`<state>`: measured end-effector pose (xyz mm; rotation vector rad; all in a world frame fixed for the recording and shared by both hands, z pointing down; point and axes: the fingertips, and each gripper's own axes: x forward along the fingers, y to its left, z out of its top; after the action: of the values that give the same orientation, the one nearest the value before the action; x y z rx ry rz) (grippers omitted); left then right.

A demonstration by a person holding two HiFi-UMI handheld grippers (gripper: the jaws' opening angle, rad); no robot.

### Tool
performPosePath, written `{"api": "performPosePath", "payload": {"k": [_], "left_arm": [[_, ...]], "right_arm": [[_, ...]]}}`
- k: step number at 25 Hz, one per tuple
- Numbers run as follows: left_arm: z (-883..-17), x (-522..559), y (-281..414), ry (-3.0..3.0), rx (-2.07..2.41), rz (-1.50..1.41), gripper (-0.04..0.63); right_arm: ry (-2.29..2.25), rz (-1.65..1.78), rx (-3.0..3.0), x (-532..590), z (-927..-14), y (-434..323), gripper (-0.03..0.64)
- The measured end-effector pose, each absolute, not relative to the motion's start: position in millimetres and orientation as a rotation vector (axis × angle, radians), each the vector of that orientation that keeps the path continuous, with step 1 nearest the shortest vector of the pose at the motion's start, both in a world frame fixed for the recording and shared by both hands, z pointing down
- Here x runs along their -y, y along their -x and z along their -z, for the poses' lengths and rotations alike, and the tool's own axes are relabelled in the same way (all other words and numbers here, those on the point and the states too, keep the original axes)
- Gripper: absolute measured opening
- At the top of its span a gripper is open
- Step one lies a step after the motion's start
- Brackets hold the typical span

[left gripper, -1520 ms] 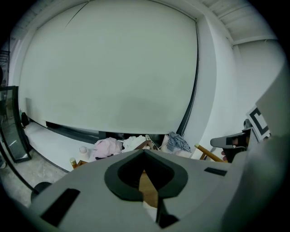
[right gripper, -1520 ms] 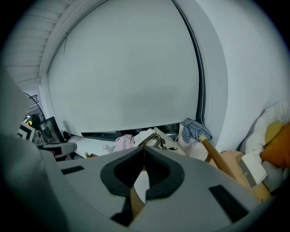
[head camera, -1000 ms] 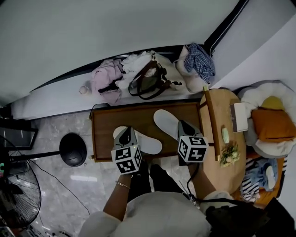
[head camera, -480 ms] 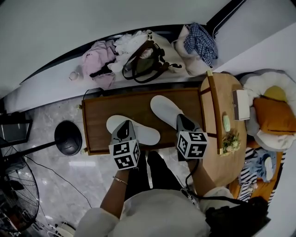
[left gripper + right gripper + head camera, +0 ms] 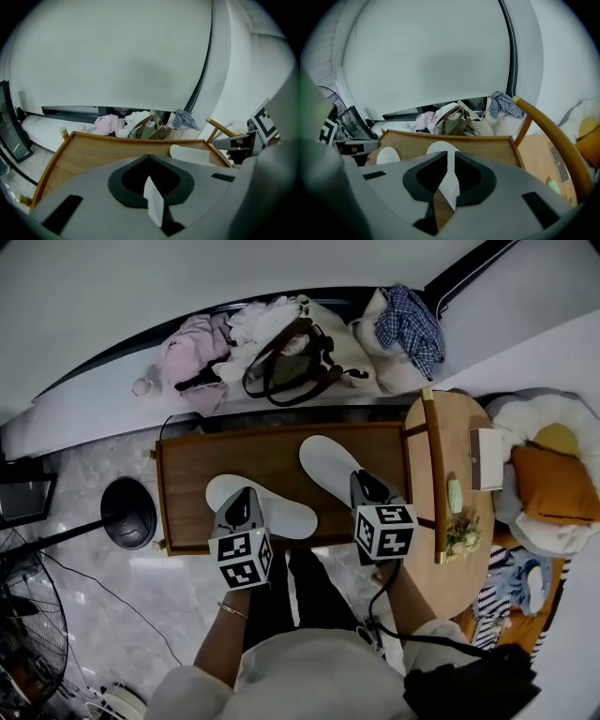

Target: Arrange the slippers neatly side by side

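Note:
Two white slippers lie on a low wooden tray table [image 5: 192, 470]. The left slipper [image 5: 272, 507] lies crosswise near the front edge. My left gripper [image 5: 246, 497] is shut on its heel end, and a thin white edge [image 5: 153, 204] shows pinched between the jaws. The right slipper [image 5: 328, 463] lies slanted, toe toward the back left. My right gripper [image 5: 362, 482] grips its heel end, the jaws just starting to open, with the white sole [image 5: 451, 185] still between them. From each gripper view the other slipper [image 5: 190, 154] [image 5: 387, 154] is visible.
Behind the tray are a brown-strapped bag [image 5: 295, 371], pink clothes [image 5: 192, 352] and a checked cloth [image 5: 408, 324]. A round wooden side table [image 5: 464, 493] with a curved rail stands right of the tray. A black fan base [image 5: 127, 512] sits on the marble floor at the left.
The head view has shifted a little. Both grippers stay at the slippers' heel ends, and the slippers have barely moved on the tray.

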<state>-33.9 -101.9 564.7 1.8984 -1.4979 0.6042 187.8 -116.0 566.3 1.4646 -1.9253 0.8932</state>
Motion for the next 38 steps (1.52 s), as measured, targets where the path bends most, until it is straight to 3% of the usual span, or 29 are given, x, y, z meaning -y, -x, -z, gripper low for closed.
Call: {"api": "performPosePath", "payload": {"k": [3, 5, 21, 31, 38], "left_arm": [[-567.8, 101.0, 35.0, -1.887, 1.503, -0.607, 0.014], [-569.6, 99.9, 36.1, -1.881, 1.508, -0.61, 0.014], [-576.1, 99.0, 48.2, -1.834, 1.547, -0.624, 0.014], [-582.1, 95.1, 50.2, -1.813, 1.553, -0.633, 0.014], [-584.1, 93.4, 51.8, -1.804, 1.559, -0.634, 0.014]], "right_arm": [[-1.433, -0.876, 1.922, 119.2, -572.5, -191.2, 0.045], [-1.408, -0.864, 1.92, 120.6, -576.8, -193.1, 0.112], [-1.11, -0.769, 1.976, 132.3, -613.5, -184.2, 0.192], [-1.037, -0.744, 1.952, 132.3, -630.4, -186.2, 0.193], [-1.026, -0.74, 1.925, 128.7, -637.9, -186.1, 0.149]]}}
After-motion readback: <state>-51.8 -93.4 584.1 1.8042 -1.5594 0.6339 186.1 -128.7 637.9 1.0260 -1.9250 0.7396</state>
